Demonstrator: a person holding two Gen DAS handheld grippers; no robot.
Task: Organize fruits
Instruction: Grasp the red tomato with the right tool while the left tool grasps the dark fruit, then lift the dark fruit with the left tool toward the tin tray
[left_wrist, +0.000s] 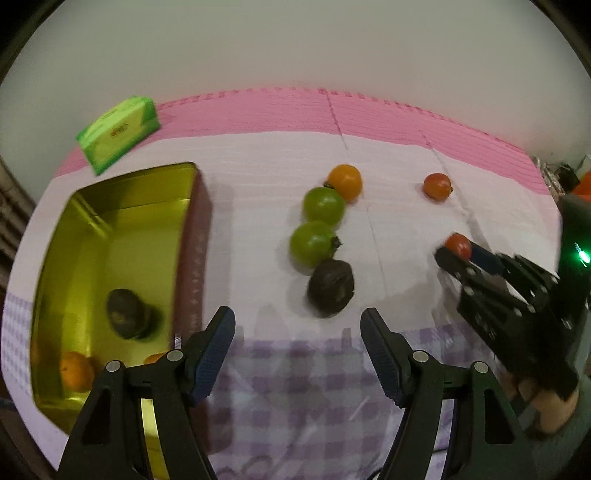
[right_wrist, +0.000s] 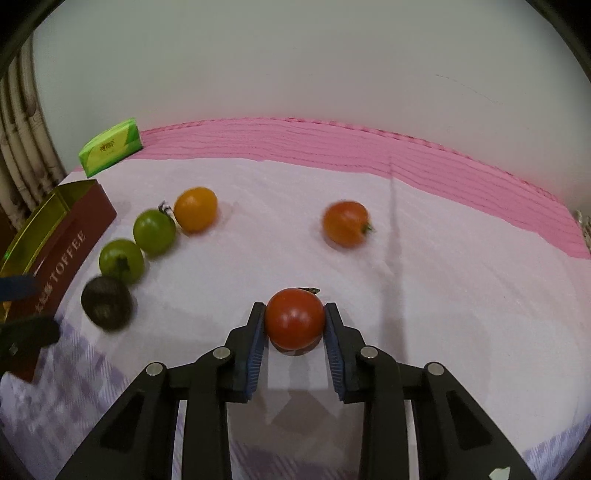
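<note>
Right wrist view: right gripper (right_wrist: 295, 325) clamped on round red tomato (right_wrist: 294, 318); left gripper (left_wrist: 297, 325) stood apart, empty. Next prob.: carry to gold-lined toffee tin (left_wrist: 110, 221).

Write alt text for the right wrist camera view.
The right hand-held gripper is closed on a red tomato on a pale cloth. Beyond lie an orange tomato and a row of yellow, green, green and dark fruits beside a toffee tin.
</note>
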